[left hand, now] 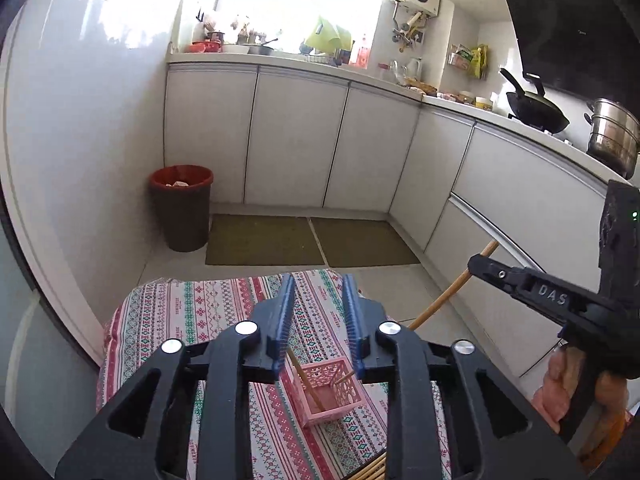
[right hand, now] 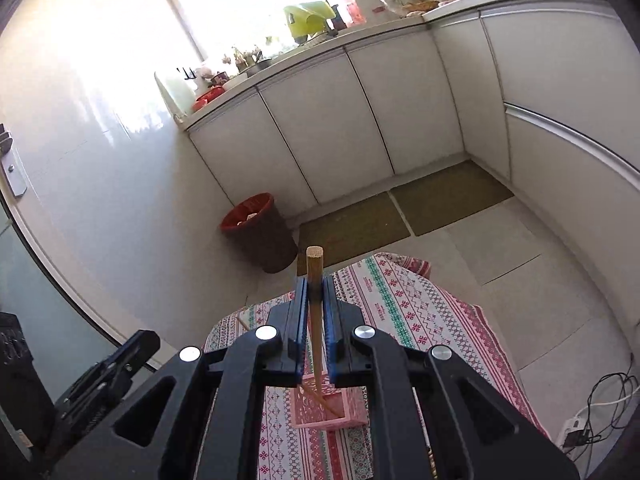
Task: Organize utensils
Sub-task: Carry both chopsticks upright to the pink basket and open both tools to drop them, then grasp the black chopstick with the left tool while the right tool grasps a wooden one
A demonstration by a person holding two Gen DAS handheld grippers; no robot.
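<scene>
Over the patterned tablecloth [left hand: 192, 312], left view: left gripper [left hand: 319, 312] wide, empty; pink basket [left hand: 326, 392] below already contains a chopstick. Right view: right gripper [right hand: 315, 312] clamps chopstick [right hand: 315, 272] above the basket. Risk: tip snags rim, tipping the light basket.

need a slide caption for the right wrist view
Right tongs shut on a wooden chopstick, its lower end over the pink plastic basket on the patterned tablecloth.

The left gripper [left hand: 319, 312] is open above the pink basket [left hand: 329, 392]; the right gripper [left hand: 478, 261] holds a chopstick [left hand: 448, 294] lowered into it.
</scene>
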